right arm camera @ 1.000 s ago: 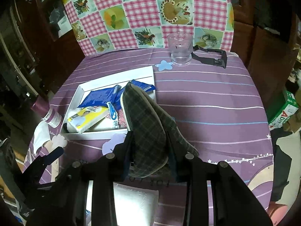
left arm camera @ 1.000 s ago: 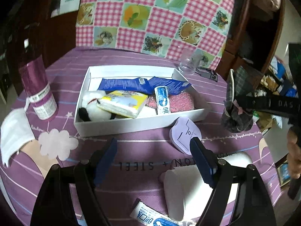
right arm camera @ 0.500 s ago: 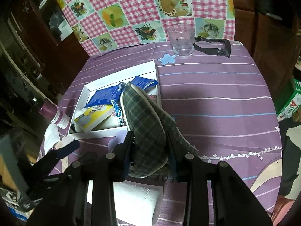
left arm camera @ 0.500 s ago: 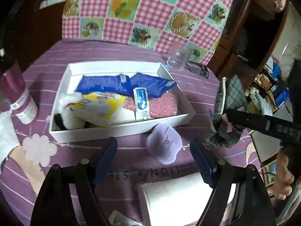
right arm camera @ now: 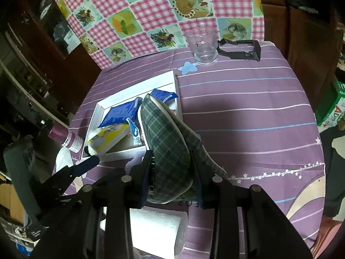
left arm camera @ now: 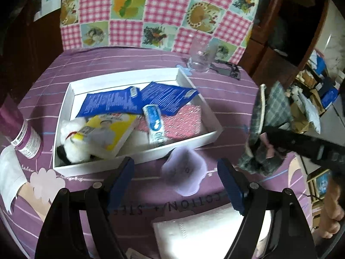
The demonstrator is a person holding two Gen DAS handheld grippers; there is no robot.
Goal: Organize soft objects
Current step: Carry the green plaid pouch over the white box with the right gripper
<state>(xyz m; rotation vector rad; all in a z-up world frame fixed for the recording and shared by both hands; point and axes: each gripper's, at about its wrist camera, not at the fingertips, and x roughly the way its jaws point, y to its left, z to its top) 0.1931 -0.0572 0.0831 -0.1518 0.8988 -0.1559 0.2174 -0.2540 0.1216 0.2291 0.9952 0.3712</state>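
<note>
A green plaid slipper [right arm camera: 166, 142] is clamped heel-end between the pads of my right gripper [right arm camera: 172, 179], held above the purple tablecloth. The same slipper [left arm camera: 265, 129] hangs at the right of the left wrist view. My left gripper [left arm camera: 175, 183] stands open over the cloth, nothing between its blue pads; it appears at the lower left of the right wrist view [right arm camera: 86, 166]. Beyond it lies the white box [left arm camera: 142, 155] holding blue packets [left arm camera: 112, 103], a yellow pack [left arm camera: 112, 131], a white plush toy [left arm camera: 73, 142], a tube [left arm camera: 154, 125] and a pink cloth [left arm camera: 185, 120]. A white tissue roll [left arm camera: 204, 233] lies close below.
A clear glass [right arm camera: 202, 45] and a black clip [right arm camera: 239, 49] stand at the table's far edge. A purple bottle [left arm camera: 23, 138] and a white cloth [left arm camera: 8, 179] lie at the left. A checked chair back [left arm camera: 155, 15] rises behind. A hand [left arm camera: 332, 211] shows at right.
The left gripper has moved right and a little up, so the box and bottle slid left in its view. The right gripper kept its grip on the slipper and rolled slightly.
</note>
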